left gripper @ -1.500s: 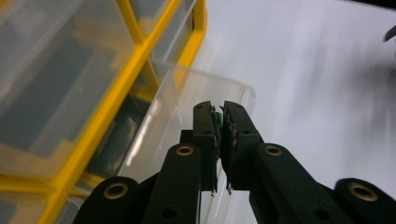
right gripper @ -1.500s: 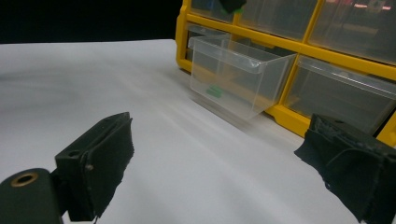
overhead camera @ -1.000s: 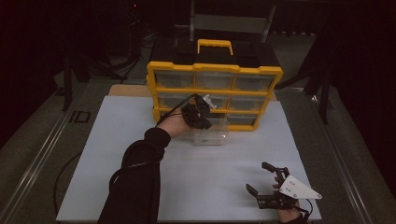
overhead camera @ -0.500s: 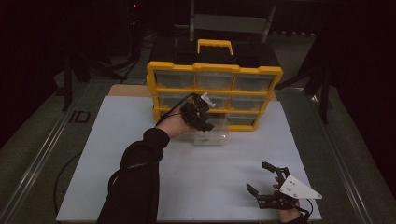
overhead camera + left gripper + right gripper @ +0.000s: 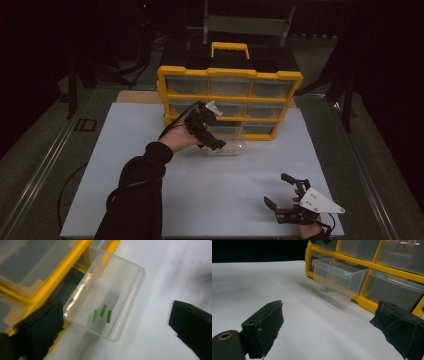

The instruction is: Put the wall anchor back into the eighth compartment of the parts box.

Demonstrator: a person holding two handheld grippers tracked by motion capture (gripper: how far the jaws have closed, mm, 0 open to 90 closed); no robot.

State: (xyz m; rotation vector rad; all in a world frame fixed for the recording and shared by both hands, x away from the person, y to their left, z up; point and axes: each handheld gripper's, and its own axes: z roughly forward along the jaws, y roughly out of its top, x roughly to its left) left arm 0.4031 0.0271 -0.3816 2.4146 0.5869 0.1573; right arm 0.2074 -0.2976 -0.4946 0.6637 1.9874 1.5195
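A yellow drawer cabinet (image 5: 230, 102) stands at the back of the white mat. One clear drawer (image 5: 227, 146) of its bottom row is pulled out onto the mat. Three small green pieces (image 5: 102, 313) lie in the drawer (image 5: 107, 295). My left gripper (image 5: 212, 140) hovers over the drawer's left end. Its jaws have just been opening and stand wide apart (image 5: 117, 317), with no pad pressing on the drawer. My right gripper (image 5: 277, 190) rests open near the mat's front right. It (image 5: 330, 315) faces the drawer (image 5: 339, 282) and green pieces (image 5: 325, 289) from a distance.
The cabinet's other clear drawers (image 5: 225, 86) are pushed in, and a yellow handle (image 5: 230, 47) sits on top. The white mat (image 5: 125, 165) spreads bare to the left and front. A dark metal rail (image 5: 45, 165) runs along the table's left side.
My left gripper has drawn back a little from the drawer and its jaws have spread. The drawer stays pulled out. The right gripper has not moved.
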